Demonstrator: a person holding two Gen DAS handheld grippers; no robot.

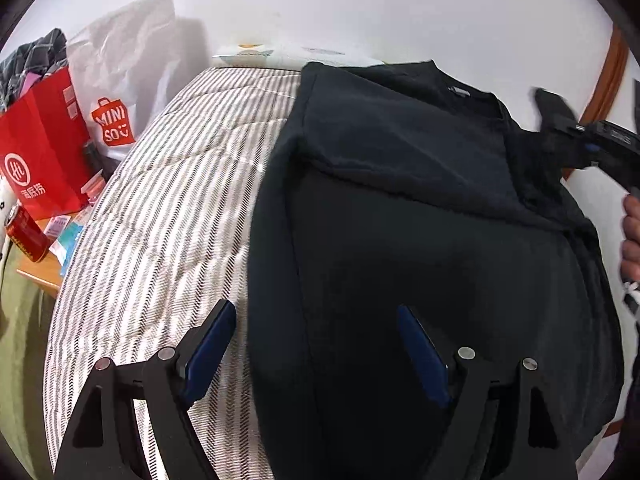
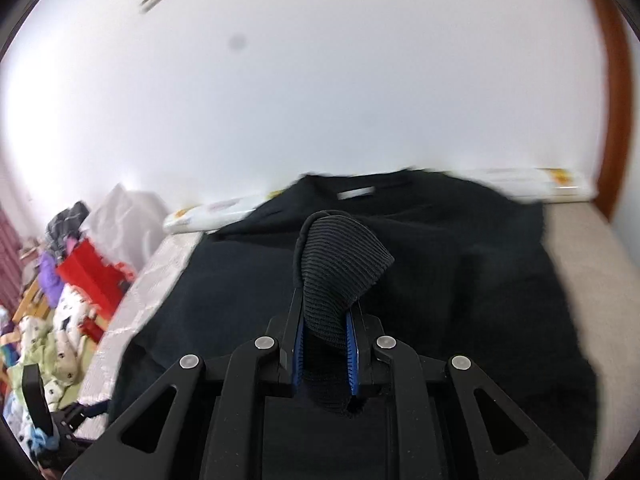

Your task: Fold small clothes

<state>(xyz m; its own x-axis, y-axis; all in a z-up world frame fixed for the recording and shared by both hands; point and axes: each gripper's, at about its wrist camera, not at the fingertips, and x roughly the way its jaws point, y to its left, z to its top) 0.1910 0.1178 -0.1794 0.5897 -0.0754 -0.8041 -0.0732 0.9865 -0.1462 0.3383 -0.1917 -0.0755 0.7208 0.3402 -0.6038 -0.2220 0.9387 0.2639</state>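
A black sweater [image 1: 420, 220] lies flat on the striped bed [image 1: 160, 220], its left sleeve folded across the chest. My left gripper [image 1: 316, 344] is open and empty, hovering over the sweater's left hem edge. My right gripper [image 2: 326, 316] is shut on the ribbed cuff [image 2: 340, 264] of the sweater's other sleeve and holds it above the sweater body [image 2: 440, 280]. The right gripper also shows in the left wrist view [image 1: 560, 120] at the far right, above the sweater's shoulder.
A red paper bag [image 1: 44, 148], a white Miniso bag [image 1: 120, 80] and a red can [image 1: 26, 232] stand on a bedside table at the left. A long white roll [image 2: 520, 188] lies along the wall. Loose clothes [image 2: 52, 340] are piled left of the bed.
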